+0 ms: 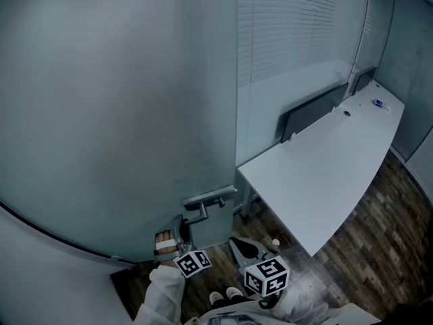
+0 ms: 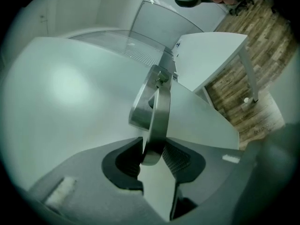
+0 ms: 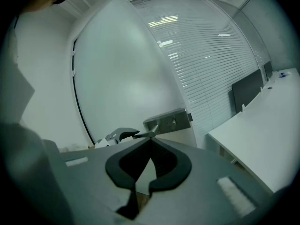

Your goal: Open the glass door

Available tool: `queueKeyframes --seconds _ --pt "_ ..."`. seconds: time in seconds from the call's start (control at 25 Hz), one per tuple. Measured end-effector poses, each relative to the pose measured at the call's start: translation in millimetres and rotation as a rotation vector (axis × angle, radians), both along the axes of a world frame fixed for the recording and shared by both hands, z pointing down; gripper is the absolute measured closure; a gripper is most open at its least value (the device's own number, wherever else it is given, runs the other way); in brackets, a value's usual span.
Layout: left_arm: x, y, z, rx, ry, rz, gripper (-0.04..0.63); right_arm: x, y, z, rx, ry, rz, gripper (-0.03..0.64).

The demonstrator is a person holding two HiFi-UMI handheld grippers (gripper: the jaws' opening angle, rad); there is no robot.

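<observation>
The frosted glass door (image 1: pixel 115 114) fills the left of the head view. Its metal lever handle (image 1: pixel 211 198) sticks out from a lock plate (image 1: pixel 211 227) near the door's right edge. My left gripper (image 1: pixel 181 235) reaches to the lever from below left. In the left gripper view the lever's end (image 2: pixel 158 111) sits between the jaws of the left gripper (image 2: pixel 154 146), and both pads press on it. My right gripper (image 1: pixel 242 248) hangs lower right of the handle, apart from it. Its jaws (image 3: pixel 150 142) meet at the tips with nothing between them; the lock plate (image 3: pixel 167 121) shows beyond.
A white desk (image 1: pixel 325 175) with a dark panel (image 1: pixel 311 110) stands right of the door. Window blinds (image 1: pixel 298 26) lie behind it. Dark wooden floor (image 1: pixel 379 235) runs at the lower right. The person's shoes (image 1: pixel 226 294) stand below the handle.
</observation>
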State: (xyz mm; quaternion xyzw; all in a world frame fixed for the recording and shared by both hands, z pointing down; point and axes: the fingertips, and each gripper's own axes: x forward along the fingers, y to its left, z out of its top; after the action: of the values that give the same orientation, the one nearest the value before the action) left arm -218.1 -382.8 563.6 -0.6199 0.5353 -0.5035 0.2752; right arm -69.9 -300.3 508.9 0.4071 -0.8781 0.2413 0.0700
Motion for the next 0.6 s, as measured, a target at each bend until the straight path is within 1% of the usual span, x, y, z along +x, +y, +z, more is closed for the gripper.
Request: queueKeyframes --seconds 0.08,0.44,0.52,0.6 --pt "0 1 -2 -0.004 -0.021 -0.005 0.462 -1 -1 0 0.002 -0.005 -0.017 0.612" --pt "-3 2 -9 -0.004 -0.044 -0.078 0.448 2 4 8 -0.016 -0.016 -0.085 0.612" --pt "-7 5 -15 -0.001 -0.039 -0.109 0.442 2 5 5 -0.022 -0.018 -0.100 0.612" --pt "-13 21 -18 -0.002 -0.006 -0.160 0.445 4 12 1 -0.024 -0.021 -0.117 0.612"
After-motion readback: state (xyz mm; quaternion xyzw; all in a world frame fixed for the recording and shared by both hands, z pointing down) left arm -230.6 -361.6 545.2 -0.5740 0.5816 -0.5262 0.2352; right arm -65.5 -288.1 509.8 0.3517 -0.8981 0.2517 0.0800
